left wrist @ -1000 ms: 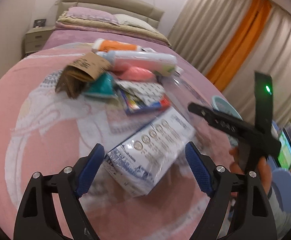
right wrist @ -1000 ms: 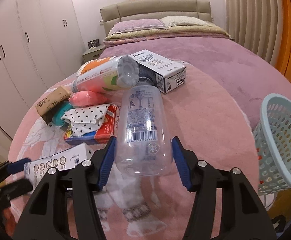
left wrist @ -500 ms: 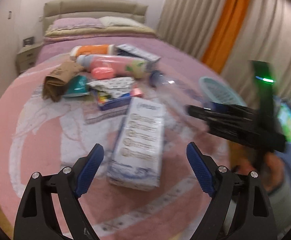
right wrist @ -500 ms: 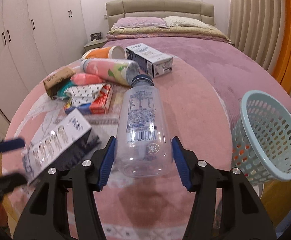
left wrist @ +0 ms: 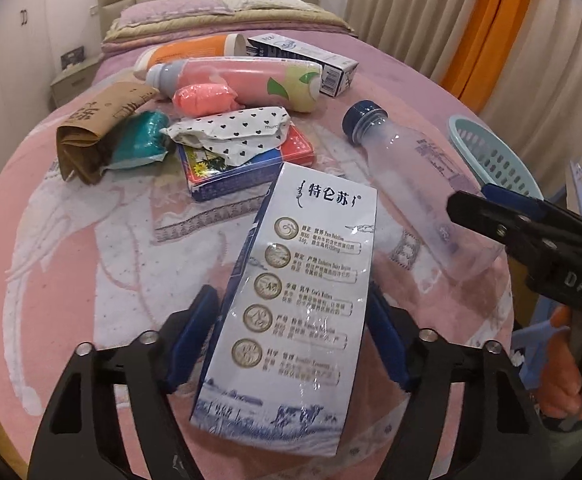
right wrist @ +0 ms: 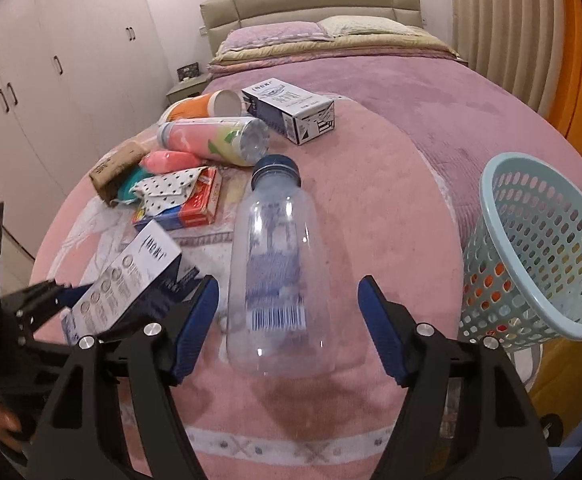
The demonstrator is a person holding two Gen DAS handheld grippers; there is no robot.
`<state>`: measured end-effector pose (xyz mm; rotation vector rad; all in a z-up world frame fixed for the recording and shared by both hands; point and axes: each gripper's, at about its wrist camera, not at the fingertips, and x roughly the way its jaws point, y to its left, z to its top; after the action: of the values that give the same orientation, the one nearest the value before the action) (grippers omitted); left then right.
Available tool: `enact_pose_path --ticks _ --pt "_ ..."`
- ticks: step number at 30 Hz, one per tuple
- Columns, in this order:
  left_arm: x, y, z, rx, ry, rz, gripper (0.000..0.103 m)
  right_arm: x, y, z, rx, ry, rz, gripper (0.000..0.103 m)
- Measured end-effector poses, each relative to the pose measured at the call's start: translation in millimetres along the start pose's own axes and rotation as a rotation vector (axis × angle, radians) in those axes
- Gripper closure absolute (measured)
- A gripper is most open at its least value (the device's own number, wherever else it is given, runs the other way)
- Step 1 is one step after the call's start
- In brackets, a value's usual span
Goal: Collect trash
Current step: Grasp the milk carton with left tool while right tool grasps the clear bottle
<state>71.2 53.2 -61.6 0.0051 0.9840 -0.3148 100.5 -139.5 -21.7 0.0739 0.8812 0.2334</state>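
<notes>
My left gripper (left wrist: 291, 336) is shut on a white and blue milk carton (left wrist: 303, 300) and holds it tilted above the pink blanket; the carton also shows in the right wrist view (right wrist: 131, 276). My right gripper (right wrist: 287, 320) is open, its blue pads apart from a clear plastic bottle with a blue cap (right wrist: 275, 264) that lies between them. The bottle also shows in the left wrist view (left wrist: 415, 184). A light blue mesh basket (right wrist: 539, 248) stands at the right edge of the bed.
A pile of trash lies further up the blanket: a pink bottle (right wrist: 211, 140), an orange cup (right wrist: 203, 108), a second carton (right wrist: 291, 110), a red and blue box (right wrist: 187, 208), a dotted wrapper (right wrist: 167, 188), a brown paper sleeve (right wrist: 115, 166). Wardrobes stand at left.
My left gripper has closed on the milk carton and lifted it. My right gripper has opened, and the clear bottle now lies loose between its pads.
</notes>
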Motion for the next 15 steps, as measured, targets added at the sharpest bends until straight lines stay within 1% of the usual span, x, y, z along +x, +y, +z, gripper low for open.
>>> enact_pose_path --ticks 1,3,5,7,11,12,13,15 --pt "0.9 -0.8 0.6 0.002 0.000 0.004 0.040 3.5 1.7 2.2 -0.004 0.008 -0.007 0.035" --pt "1.8 -3.4 1.5 0.005 -0.004 0.003 0.042 13.1 5.7 6.9 -0.013 0.035 -0.021 0.035" --pt "0.5 -4.0 1.7 -0.005 -0.012 -0.013 0.044 22.0 8.3 10.0 -0.013 0.062 -0.015 0.035" --pt "-1.8 -1.8 2.2 -0.026 -0.026 -0.027 0.045 26.9 10.9 11.6 -0.017 0.068 -0.016 0.035" --pt "-6.7 1.0 3.9 -0.053 -0.051 -0.026 0.047 34.5 11.2 15.1 -0.015 0.081 -0.029 0.035" --pt "-8.3 2.1 4.9 -0.057 -0.057 -0.024 0.047 35.3 10.1 15.6 -0.013 0.082 -0.028 0.038" --pt "-9.4 1.6 5.8 -0.057 -0.062 -0.022 0.047 36.4 9.2 16.0 -0.011 0.084 -0.028 0.045" --pt "-11.9 0.8 9.1 -0.055 -0.074 -0.018 0.048 39.0 7.0 17.6 -0.007 0.092 -0.015 0.049"
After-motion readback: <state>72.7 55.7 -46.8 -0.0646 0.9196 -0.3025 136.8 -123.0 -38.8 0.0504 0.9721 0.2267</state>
